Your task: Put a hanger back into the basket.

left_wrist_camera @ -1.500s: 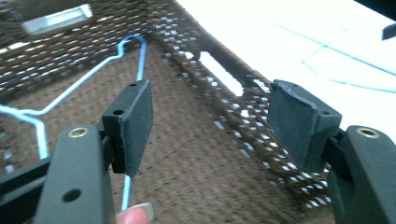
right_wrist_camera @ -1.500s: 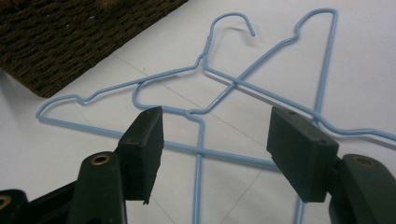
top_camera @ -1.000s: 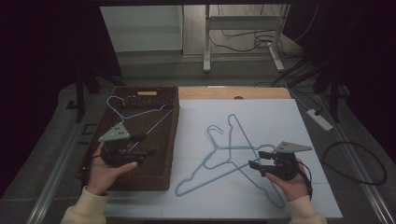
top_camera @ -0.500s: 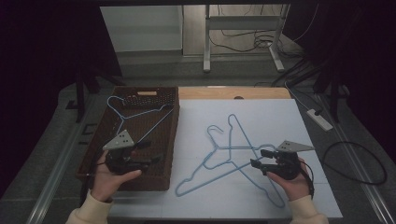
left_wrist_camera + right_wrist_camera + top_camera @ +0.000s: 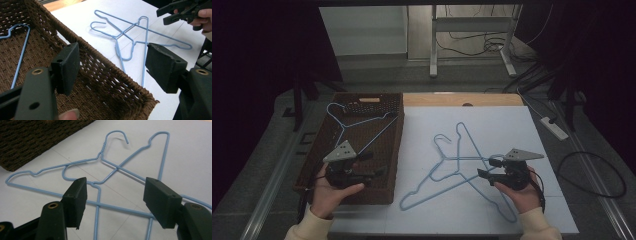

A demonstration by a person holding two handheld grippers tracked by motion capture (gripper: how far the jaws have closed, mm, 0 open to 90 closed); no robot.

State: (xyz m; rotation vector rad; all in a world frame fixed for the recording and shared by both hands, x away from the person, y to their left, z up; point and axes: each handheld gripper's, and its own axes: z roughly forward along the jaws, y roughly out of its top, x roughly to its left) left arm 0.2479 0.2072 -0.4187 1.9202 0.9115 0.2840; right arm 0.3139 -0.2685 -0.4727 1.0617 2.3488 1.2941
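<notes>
Two light-blue wire hangers (image 5: 447, 159) lie crossed on the white table sheet (image 5: 492, 125). A third blue hanger (image 5: 343, 125) lies inside the brown wicker basket (image 5: 397, 150) at the left. My left gripper (image 5: 373, 165) hovers open over the basket's near right corner, and its view looks across the rim (image 5: 100, 60) at the crossed hangers (image 5: 146, 35). My right gripper (image 5: 488, 168) is open just right of the crossing. In the right gripper view its jaws (image 5: 115, 197) straddle the wires (image 5: 82, 162) from above, holding nothing.
The basket wall (image 5: 37, 137) stands just left of the hangers. A wooden strip (image 5: 462, 99) borders the sheet's far edge. Cables and a power strip (image 5: 554, 127) lie on the floor to the right. The other hand's gripper (image 5: 167, 15) shows in the left gripper view.
My left gripper has drifted a little toward the person over the basket's near end. The right gripper and the hangers have barely moved.
</notes>
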